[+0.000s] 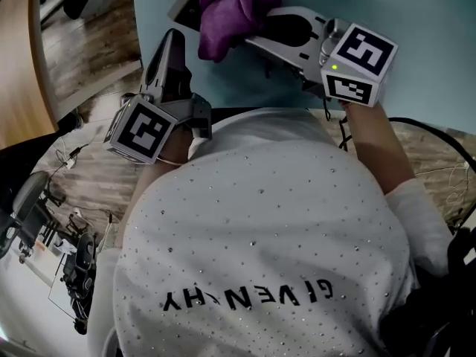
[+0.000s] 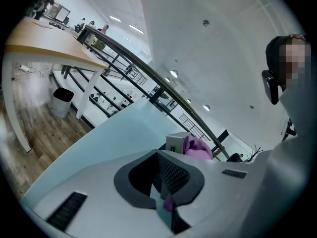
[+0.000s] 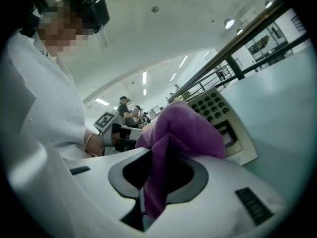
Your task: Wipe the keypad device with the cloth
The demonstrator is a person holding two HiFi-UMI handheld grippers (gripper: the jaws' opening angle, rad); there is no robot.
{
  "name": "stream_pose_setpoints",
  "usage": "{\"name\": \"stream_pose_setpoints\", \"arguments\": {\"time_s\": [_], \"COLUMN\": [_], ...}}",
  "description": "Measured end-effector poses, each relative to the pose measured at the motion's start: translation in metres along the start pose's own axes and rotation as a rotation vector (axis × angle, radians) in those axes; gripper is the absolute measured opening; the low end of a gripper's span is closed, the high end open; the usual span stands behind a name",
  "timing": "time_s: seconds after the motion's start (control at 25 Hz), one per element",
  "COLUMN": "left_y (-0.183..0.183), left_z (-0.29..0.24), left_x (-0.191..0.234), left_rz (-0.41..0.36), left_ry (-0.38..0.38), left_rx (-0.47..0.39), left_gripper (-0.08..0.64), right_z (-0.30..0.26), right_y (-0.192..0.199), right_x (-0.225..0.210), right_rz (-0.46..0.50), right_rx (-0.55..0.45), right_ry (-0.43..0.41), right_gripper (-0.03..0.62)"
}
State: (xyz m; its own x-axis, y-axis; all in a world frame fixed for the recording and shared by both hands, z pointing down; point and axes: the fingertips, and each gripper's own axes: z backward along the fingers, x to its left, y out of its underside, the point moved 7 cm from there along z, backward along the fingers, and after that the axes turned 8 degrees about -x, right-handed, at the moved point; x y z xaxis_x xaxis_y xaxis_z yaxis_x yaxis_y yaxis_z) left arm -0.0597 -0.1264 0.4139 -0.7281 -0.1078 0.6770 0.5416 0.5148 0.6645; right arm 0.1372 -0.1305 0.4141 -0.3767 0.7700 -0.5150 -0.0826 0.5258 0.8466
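The purple cloth (image 1: 229, 6) is bunched at the table's far edge, covering part of the beige keypad device (image 1: 184, 4). My right gripper (image 1: 251, 32) reaches in from the right and is shut on the cloth. In the right gripper view the cloth (image 3: 183, 128) hangs between the jaws and hides part of the keypad device (image 3: 224, 117), whose dark buttons show behind it. My left gripper (image 1: 172, 42) stands to the left of the device, apart from it, jaws together and holding nothing. In the left gripper view the device (image 2: 176, 142) and the cloth (image 2: 199, 148) lie ahead.
The pale teal table (image 1: 245, 88) carries the device. A wooden desk (image 1: 15, 65) curves along the left over wood flooring. Black cables (image 1: 439, 129) run at the right beside the person's arm. Dark equipment (image 1: 71, 262) stands at the lower left.
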Motion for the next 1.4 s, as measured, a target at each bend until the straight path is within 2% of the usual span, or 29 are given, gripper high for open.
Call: {"name": "stream_pose_setpoints", "arguments": {"time_s": [0.12,0.2,0.32,0.52,0.72,1.04,1.16,1.28,1.4], "left_y": [-0.008,-0.017,-0.031,-0.046,-0.058,-0.072,-0.076,-0.079,-0.083], "left_z": [0.001,0.007,0.014,0.019,0.020,0.023,0.027,0.028,0.035], "left_x": [0.009,0.012,0.012,0.026,0.031,0.035,0.039,0.046,0.050], "left_rz": [0.013,0.010,-0.025,0.020,0.021,0.048,0.015,-0.025,-0.007], "left_ry": [0.023,0.044,0.088,0.126,0.136,0.154,0.143,0.109,0.113], "left_rx": [-0.012,-0.024,-0.034,-0.023,-0.023,-0.049,-0.023,0.007,-0.003], "left_gripper": [0.000,0.000,0.000,0.000,0.000,0.000,0.000,0.000,0.000], "right_z": [-0.025,-0.033,-0.027,-0.018,0.002,0.041,0.052,0.051,0.033], "right_y": [0.015,0.027,0.033,0.022,0.006,-0.011,-0.023,-0.053,-0.092], "right_x": [0.020,0.026,0.021,-0.003,-0.035,-0.079,-0.083,-0.068,-0.042], "right_rz": [0.023,0.056,0.127,0.166,0.207,0.086,0.058,0.063,0.132], "right_rx": [0.077,0.162,0.258,0.281,0.317,0.230,0.185,0.052,-0.039], "right_ry": [-0.037,-0.015,0.091,0.259,0.391,0.631,0.718,0.732,0.692], "right_gripper": [0.074,0.074,0.074,0.074,0.074,0.074,0.072,0.072,0.072]}}
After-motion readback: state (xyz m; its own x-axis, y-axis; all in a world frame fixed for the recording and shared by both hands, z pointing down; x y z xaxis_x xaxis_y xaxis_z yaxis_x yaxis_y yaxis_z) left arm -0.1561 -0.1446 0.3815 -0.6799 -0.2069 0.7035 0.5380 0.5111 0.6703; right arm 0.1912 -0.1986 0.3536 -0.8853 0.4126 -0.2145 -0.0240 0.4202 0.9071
